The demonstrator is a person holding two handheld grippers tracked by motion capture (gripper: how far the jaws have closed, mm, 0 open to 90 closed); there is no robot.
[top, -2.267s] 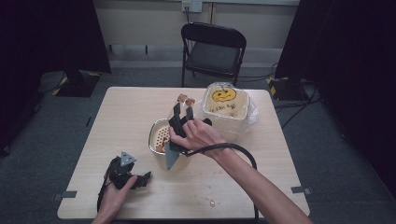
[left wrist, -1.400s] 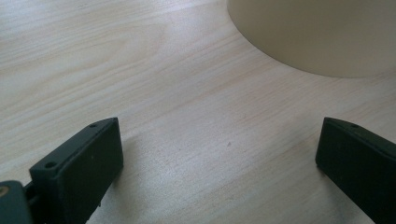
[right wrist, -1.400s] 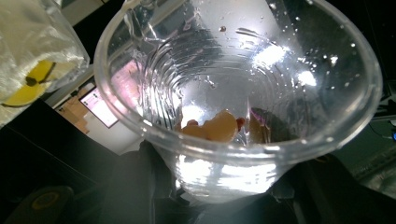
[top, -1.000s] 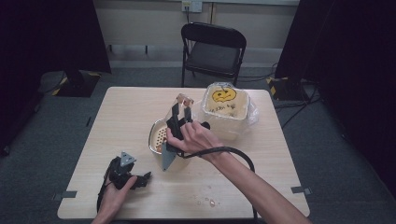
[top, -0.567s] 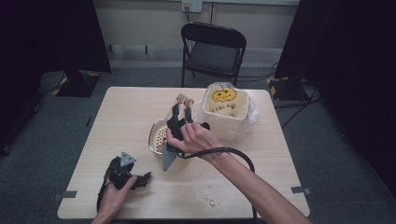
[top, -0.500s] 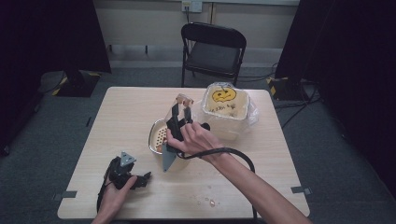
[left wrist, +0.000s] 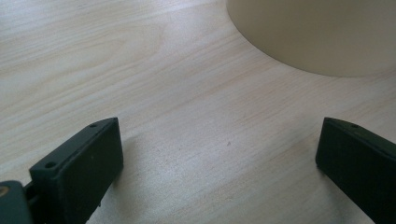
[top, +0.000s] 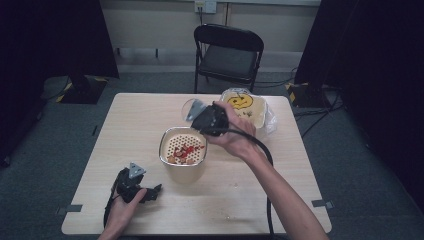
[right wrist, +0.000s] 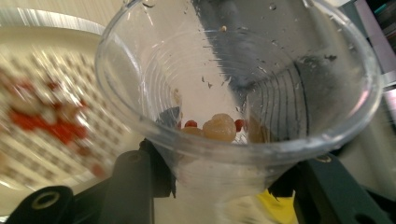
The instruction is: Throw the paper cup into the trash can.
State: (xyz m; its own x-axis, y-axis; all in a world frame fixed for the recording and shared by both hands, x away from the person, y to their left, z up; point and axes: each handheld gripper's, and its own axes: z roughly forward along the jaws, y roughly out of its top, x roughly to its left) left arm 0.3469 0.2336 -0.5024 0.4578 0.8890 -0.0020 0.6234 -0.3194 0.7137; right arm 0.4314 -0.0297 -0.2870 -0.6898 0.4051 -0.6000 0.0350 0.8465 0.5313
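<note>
My right gripper [top: 199, 114] is shut on a clear plastic cup [top: 192, 107], held tilted above the far right rim of a cream pot with a perforated strainer top [top: 183, 148]. In the right gripper view the cup [right wrist: 233, 70] sits between the jaws and holds a few yellow and red pieces [right wrist: 217, 127]. Red and orange pieces [top: 184, 151] lie on the strainer. My left gripper [top: 151, 191] rests on the table near the front left, open, with bare wood between its fingers [left wrist: 77, 168]. The pot's cream wall [left wrist: 317, 32] is just ahead of it.
A tub with a smiley-face lid [top: 243, 105] stands in a clear bag at the table's back right, close behind my right hand. A black folding chair [top: 227, 55] is beyond the table. A black cable [top: 265, 160] runs along my right forearm.
My right gripper has swung the cup up and to the right, off the strainer, which now shows red and orange pieces on top. The left gripper has stayed put.
</note>
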